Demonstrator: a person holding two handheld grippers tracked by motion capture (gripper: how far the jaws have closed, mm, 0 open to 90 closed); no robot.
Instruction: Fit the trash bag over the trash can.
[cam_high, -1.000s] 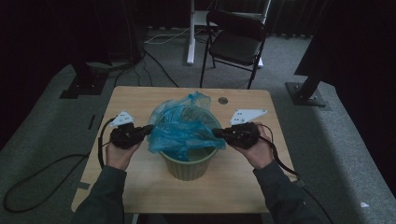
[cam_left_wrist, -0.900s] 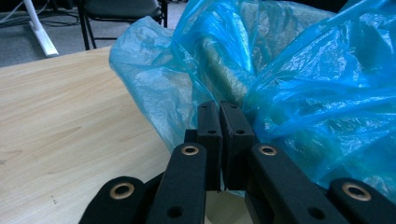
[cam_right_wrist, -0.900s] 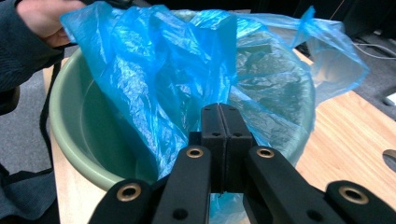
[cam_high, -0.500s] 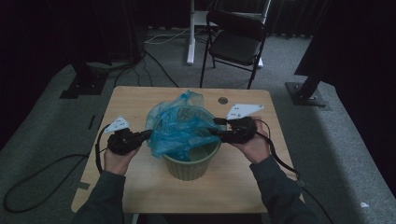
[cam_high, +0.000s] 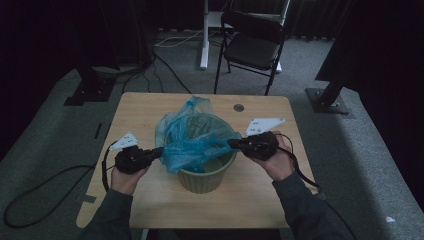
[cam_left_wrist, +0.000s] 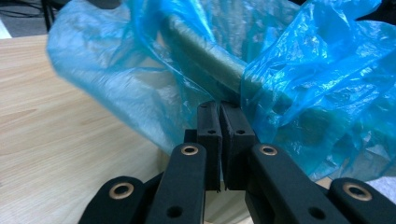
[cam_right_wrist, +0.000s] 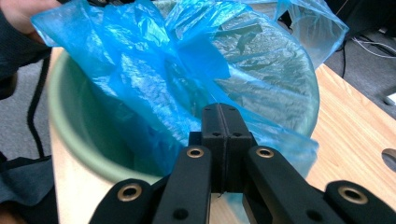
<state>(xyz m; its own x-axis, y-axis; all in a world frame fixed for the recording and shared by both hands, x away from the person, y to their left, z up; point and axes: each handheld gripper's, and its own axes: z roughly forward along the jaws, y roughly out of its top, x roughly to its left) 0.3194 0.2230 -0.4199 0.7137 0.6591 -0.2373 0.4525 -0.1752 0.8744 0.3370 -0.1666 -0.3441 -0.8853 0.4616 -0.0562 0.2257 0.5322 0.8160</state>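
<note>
Lower and farther apart than a second ago, both hands now draw the blue bag (cam_high: 192, 140) out over the rim of the green bin (cam_high: 207, 172), which stands in the middle of the counter (cam_high: 150, 107); the film covers the far and left rim, while part of the near-right rim looks bare.

Going largest to smallest: the bin is light-looking and unheld, so a pull stronger on one side could, I judge, tip it or slide it across the counter. The bag is thin film stretched between two grips; pulling further apart may tear it, or lift its slack off the rim it already covers.

The left tongs (cam_high: 159, 151) sit together, pinching the bag's edge just outside the rim, seen close in the left gripper view (cam_left_wrist: 219, 116). The right tongs (cam_high: 232, 144) have just closed and are clamped on film over the bin's opening (cam_right_wrist: 223, 119). Either pinch looks shallow, so the film may slip free under tension.
</note>
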